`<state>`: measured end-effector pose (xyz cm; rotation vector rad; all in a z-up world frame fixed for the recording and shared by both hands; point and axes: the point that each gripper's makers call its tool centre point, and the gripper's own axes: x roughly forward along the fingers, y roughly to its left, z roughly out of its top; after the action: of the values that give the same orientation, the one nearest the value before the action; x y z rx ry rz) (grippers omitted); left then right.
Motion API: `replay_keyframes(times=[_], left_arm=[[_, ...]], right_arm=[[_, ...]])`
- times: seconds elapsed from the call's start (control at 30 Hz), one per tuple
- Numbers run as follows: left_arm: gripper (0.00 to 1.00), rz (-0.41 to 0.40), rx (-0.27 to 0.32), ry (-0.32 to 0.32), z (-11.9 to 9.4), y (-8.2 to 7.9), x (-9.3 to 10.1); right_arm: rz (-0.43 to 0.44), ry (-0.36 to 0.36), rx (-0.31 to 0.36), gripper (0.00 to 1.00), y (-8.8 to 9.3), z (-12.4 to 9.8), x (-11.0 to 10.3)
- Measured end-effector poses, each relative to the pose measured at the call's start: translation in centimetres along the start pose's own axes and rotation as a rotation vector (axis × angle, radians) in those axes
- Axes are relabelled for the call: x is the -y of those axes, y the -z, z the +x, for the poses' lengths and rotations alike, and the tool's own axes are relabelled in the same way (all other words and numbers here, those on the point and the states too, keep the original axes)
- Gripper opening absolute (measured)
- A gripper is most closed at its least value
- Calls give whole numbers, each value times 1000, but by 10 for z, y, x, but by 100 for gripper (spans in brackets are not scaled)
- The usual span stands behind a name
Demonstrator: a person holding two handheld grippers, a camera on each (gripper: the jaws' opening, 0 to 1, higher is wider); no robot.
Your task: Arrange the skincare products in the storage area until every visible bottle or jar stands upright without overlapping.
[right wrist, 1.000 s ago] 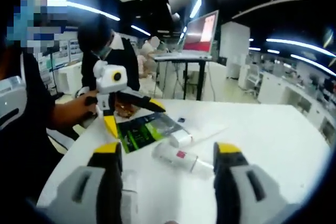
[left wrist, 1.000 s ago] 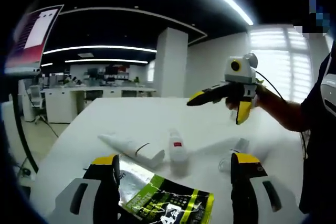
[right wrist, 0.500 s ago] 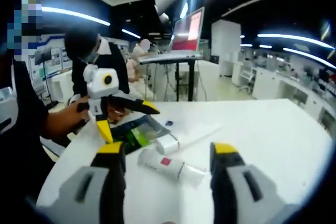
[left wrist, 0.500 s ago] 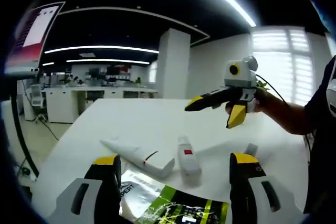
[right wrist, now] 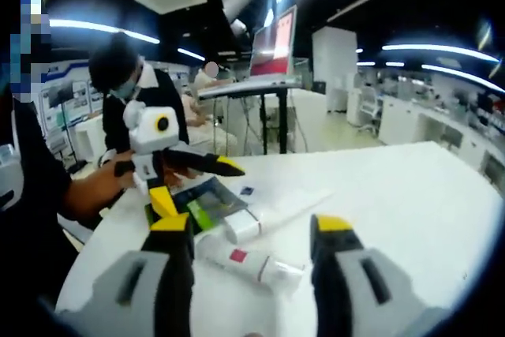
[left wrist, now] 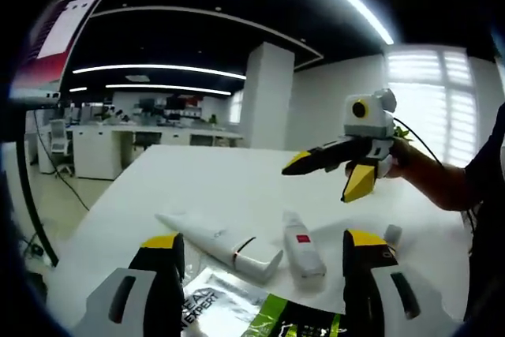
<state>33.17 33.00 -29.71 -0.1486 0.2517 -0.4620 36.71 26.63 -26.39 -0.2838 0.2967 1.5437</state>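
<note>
Two skincare products lie flat on the white counter (left wrist: 229,187), neither upright. A long white tube (left wrist: 221,237) rests on its side, its flat crimped end tapering away and its wide cap end nearer. Just beside it, apart, lies a shorter white bottle (left wrist: 303,236) on its side, bearing a small red label.

White flat bench (left wrist: 229,187) carries a green-and-black printed foil sachet (right wrist: 207,201) lying flat near its edge. Beyond it: open laptop with red-lit screen (right wrist: 278,43) on a black metal stand (right wrist: 280,120). Seated person in dark top (right wrist: 138,96). White square pillar (left wrist: 266,94); bright louvred window (left wrist: 430,92).
</note>
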Motion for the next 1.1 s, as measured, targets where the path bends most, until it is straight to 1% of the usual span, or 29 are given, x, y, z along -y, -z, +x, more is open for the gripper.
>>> replay_keyframes(times=[0.1,0.4,0.53,0.67,0.73,1.0,1.1], left_arm=[[83,-10,3,-1,3,-1,-3],[80,-35,-14,-15,10,3,-15],[77,-39,-43,-25,16,7,-20],[77,-49,-48,-22,23,4,-22],[76,-50,-60,-23,27,6,-25],[71,-66,-97,-35,33,12,-32],[69,-72,-119,-42,34,15,-37]], right_arm=[[8,1,-6,59,2,4,3],[12,4,-26,57,8,16,12],[17,11,-28,54,9,22,18],[16,17,-25,52,7,27,23],[16,22,-27,52,6,30,30],[56,17,-47,49,12,40,39],[83,15,-51,47,11,45,49]])
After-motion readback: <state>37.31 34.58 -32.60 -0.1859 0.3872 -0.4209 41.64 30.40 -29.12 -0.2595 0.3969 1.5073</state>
